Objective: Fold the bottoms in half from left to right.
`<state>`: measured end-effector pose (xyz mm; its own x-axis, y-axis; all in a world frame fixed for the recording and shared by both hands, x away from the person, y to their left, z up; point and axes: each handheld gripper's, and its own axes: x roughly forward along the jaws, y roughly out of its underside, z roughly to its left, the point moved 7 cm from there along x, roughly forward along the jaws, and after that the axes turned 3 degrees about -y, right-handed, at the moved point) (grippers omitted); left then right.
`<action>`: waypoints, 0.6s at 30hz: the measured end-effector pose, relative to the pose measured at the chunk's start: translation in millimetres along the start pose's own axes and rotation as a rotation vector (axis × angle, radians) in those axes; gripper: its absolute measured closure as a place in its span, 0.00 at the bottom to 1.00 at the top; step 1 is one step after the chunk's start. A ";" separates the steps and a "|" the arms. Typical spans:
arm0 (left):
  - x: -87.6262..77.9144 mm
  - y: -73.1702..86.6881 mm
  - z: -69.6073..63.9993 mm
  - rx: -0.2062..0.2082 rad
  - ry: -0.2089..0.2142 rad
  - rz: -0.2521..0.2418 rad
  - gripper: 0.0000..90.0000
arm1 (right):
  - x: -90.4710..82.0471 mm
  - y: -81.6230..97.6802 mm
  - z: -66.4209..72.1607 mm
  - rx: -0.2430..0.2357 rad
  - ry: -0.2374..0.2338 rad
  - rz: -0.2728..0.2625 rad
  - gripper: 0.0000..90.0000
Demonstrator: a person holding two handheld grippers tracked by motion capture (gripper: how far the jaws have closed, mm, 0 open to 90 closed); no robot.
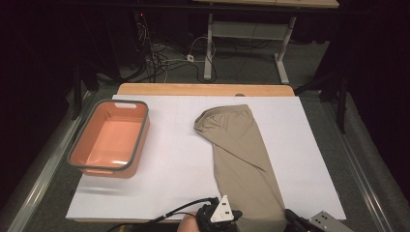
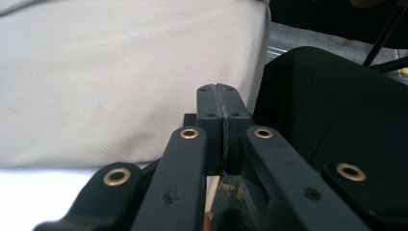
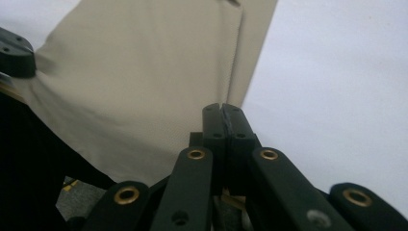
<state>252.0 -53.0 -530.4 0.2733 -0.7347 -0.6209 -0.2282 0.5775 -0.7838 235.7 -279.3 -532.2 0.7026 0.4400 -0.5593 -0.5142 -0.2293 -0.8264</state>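
A beige cloth (image 1: 239,150) lies flat on the white table cover (image 1: 169,169), stretching from the far middle to the near edge. My left gripper (image 1: 235,215) sits at the cloth's near left corner. In the left gripper view its jaws (image 2: 222,101) are pressed together over the cloth (image 2: 120,82), and I see no fabric between the pads. My right gripper (image 1: 292,217) is at the cloth's near right corner. Its jaws (image 3: 224,120) are also shut, just in front of the cloth's edge (image 3: 144,82), with nothing visible between them.
An empty orange basin with a grey rim (image 1: 140,135) stands on the left of the table. The wooden table edge (image 1: 203,89) runs along the far side. Beyond it are a desk frame and cables on the floor. A black gripper body (image 2: 327,120) rises close on the right.
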 end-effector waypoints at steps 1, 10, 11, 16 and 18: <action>0.4 0.4 0.6 -0.014 0.007 0.000 0.97 | 1.3 -0.8 -0.4 0.000 0.003 -0.003 0.99; -14.8 -3.8 18.1 -0.092 -0.011 -0.077 0.72 | 1.8 -9.4 -5.3 -0.007 -0.016 -0.031 0.79; -19.8 -3.7 24.5 -0.106 -0.018 -0.087 0.67 | 2.0 -10.9 -5.5 -0.008 -0.028 -0.037 0.75; -48.4 5.9 57.3 -0.166 -0.079 -0.114 0.45 | 3.4 -21.4 -5.7 -0.021 -0.048 -0.082 0.49; -59.3 11.0 70.4 -0.178 -0.127 -0.120 0.35 | 5.0 -26.7 -6.3 -0.022 -0.060 -0.103 0.39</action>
<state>299.1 22.0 -502.9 0.4208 -0.7372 -0.5287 -0.3449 0.4090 -0.8448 256.1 -276.5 -513.3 0.7200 0.5131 -0.4673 -0.4297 -0.1990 -0.8807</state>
